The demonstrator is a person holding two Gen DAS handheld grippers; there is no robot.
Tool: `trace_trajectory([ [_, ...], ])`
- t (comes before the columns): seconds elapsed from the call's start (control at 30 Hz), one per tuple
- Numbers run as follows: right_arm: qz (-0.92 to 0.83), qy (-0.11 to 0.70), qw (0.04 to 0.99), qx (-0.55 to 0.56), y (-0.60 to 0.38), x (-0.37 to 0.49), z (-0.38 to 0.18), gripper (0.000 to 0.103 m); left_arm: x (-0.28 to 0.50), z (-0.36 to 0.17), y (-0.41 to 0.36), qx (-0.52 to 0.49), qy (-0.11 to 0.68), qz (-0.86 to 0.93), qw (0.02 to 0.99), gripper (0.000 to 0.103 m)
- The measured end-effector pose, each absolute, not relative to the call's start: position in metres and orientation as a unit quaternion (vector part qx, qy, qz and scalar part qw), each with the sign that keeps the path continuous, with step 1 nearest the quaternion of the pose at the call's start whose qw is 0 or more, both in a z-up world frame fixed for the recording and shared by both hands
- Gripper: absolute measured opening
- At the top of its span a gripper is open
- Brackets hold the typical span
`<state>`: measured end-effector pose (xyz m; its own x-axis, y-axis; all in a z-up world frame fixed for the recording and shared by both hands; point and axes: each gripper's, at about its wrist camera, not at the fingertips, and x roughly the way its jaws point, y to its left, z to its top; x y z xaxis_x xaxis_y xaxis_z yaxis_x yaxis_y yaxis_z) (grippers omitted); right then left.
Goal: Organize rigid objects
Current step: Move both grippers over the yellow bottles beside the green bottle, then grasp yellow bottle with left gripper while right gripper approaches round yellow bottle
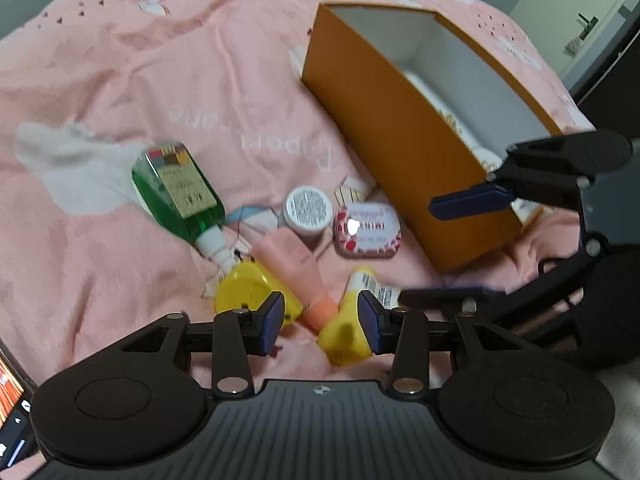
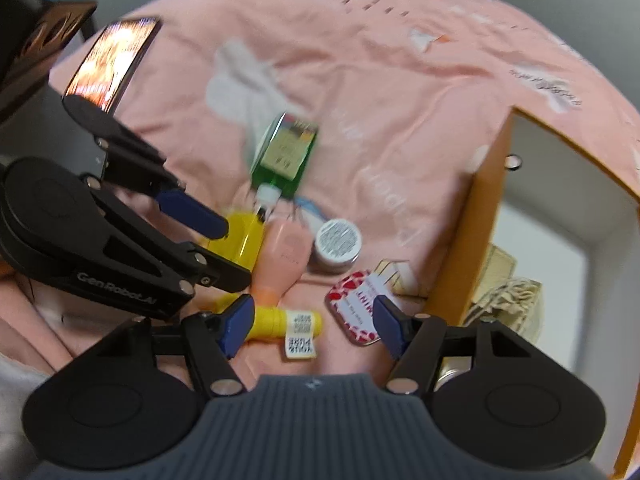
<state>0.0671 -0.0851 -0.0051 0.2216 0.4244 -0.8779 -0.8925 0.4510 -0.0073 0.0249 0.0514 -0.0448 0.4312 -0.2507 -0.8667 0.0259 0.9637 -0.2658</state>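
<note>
Broadly, a pink bedspread (image 1: 120,100) is seen carrying everything, with the orange box (image 1: 372,128) lying open on its side at the right and the loose items clustered just beside its near wall. Among them, a green bottle (image 1: 176,192) is laid with its cap toward the grippers, and a pink tube (image 1: 294,266) runs the same way. The small yellow tube (image 2: 286,322) is laid crosswise, its long axis spanning the gap between the right gripper (image 2: 310,326) pads. That gripper's jaws are held moderately apart and empty, straddling both this tube and the strawberry tin (image 2: 356,306). The left gripper (image 1: 320,322) is held narrower, also empty, above the pink tube's cap. The right hand is judged nearer the box.
</note>
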Motion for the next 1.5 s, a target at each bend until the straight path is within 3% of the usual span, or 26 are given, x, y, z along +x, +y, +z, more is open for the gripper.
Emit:
trace_trajectory([
  [0.07, 0.451, 0.442, 0.721, -0.284, -0.083, 0.071, -0.01, 0.049, 0.023, -0.051, 0.05, -0.103, 0.536, -0.095, 0.832, 0.049],
  [0.17, 0.448, 0.444, 0.712, -0.31, -0.08, 0.076, -0.016, 0.041, 0.02, -0.056, 0.047, -0.087, 0.542, -0.104, 0.829, 0.049],
  [0.93, 0.49, 0.419, 0.651, -0.402, -0.07, 0.073, -0.032, 0.04, 0.045, -0.089, 0.006, -0.009, 0.575, -0.128, 0.808, 0.051],
  [1.03, 0.49, 0.418, 0.65, -0.403, -0.07, 0.074, -0.033, 0.04, 0.047, -0.091, 0.006, -0.004, 0.578, -0.119, 0.807, 0.044],
  [1.5, 0.48, 0.417, 0.666, -0.389, -0.074, 0.08, -0.028, 0.041, 0.03, -0.061, 0.028, -0.069, 0.531, -0.097, 0.839, 0.042],
])
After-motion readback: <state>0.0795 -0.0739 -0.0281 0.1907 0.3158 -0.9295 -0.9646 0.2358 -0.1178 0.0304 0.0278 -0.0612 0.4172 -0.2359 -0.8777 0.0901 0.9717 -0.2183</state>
